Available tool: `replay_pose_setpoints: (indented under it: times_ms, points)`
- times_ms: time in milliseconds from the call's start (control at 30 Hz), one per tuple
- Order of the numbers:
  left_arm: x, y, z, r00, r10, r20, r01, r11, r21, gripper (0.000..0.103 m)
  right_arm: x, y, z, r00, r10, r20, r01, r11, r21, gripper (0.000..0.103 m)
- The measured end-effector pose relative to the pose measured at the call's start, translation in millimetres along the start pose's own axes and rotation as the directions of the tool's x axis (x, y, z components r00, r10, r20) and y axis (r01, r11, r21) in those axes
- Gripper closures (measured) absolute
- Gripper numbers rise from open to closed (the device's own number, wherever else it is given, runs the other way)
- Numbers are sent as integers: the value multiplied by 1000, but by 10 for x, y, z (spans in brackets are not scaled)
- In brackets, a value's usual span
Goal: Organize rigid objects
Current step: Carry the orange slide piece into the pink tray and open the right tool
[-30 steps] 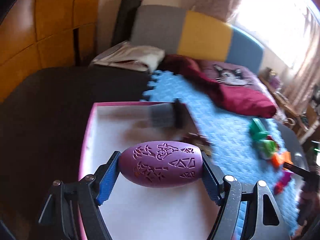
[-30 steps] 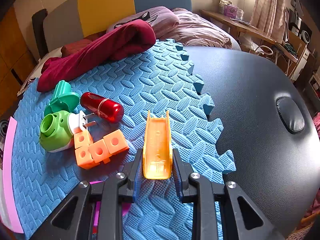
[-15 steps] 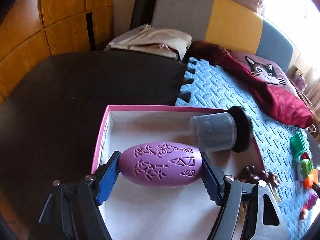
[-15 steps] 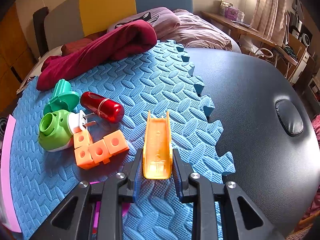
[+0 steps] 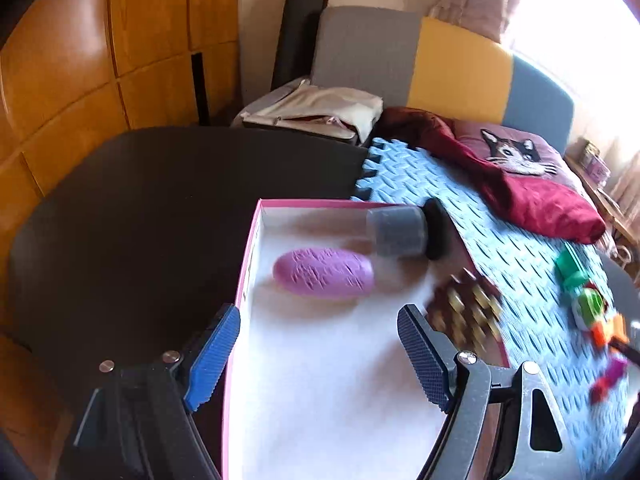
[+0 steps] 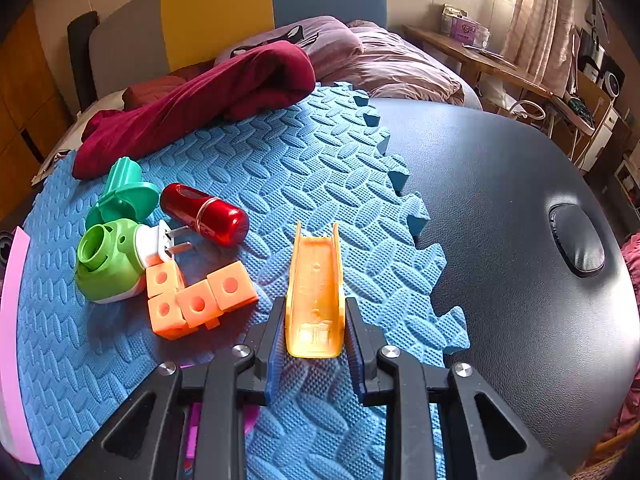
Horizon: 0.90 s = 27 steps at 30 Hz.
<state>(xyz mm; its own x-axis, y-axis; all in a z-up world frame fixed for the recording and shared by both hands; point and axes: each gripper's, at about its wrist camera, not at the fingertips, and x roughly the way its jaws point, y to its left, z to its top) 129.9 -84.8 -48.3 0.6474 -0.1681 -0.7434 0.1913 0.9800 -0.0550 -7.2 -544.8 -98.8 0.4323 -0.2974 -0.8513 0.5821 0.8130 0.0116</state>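
A purple patterned egg-shaped object (image 5: 323, 273) lies on the white floor of the pink-rimmed box (image 5: 249, 256), beside a grey cup with a black base (image 5: 404, 231). My left gripper (image 5: 320, 354) hangs back from the purple object, its jaws opening and empty. A brown spiky piece (image 5: 466, 314) lies at the box's right side. My right gripper (image 6: 316, 330) is shut on an orange trough-shaped piece (image 6: 316, 288) above the blue foam mat (image 6: 300, 184). Left of it lie orange cubes (image 6: 196, 298), a green plug device (image 6: 110, 260), a teal piece (image 6: 124, 196) and a red capsule (image 6: 206, 214).
A dark red cloth (image 6: 200, 100) lies at the mat's far edge, with a cat cushion (image 5: 512, 152) behind. The mat rests on a black padded table (image 6: 520, 240) that has a round dimple (image 6: 576, 240). Wooden cupboards (image 5: 100, 60) stand to the left.
My left gripper let go of the purple object, which now lies in the box, and drew back from it with jaws wider. The right gripper has kept still with the orange piece.
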Motion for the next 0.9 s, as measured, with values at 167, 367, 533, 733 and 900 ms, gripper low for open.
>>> replay_pose_setpoints:
  times_ms: [167, 367, 533, 733, 900]
  points:
    - [-258, -84, -204, 1000, -14, 8, 14, 1000, 13, 21, -13, 6, -3, 1000, -5, 6, 5, 1000, -3, 77]
    - [-472, -159, -361, 1000, -16, 21, 15, 999, 30, 21, -32, 13, -3, 1000, -4, 5, 4, 1000, -1, 77]
    - [-591, -161, -404, 999, -10, 40, 9, 999, 37, 21, -136, -23, 22, 999, 16, 49, -17, 1000, 22, 77]
    - [-667, -71, -428, 999, 16, 52, -17, 1000, 20, 21, -336, -18, 58, 987, 84, 137, -89, 995, 32, 77]
    - [-702, 9, -455, 998, 31, 58, -32, 999, 13, 21, -552, 134, 54, 962, 176, 207, -177, 984, -17, 77]
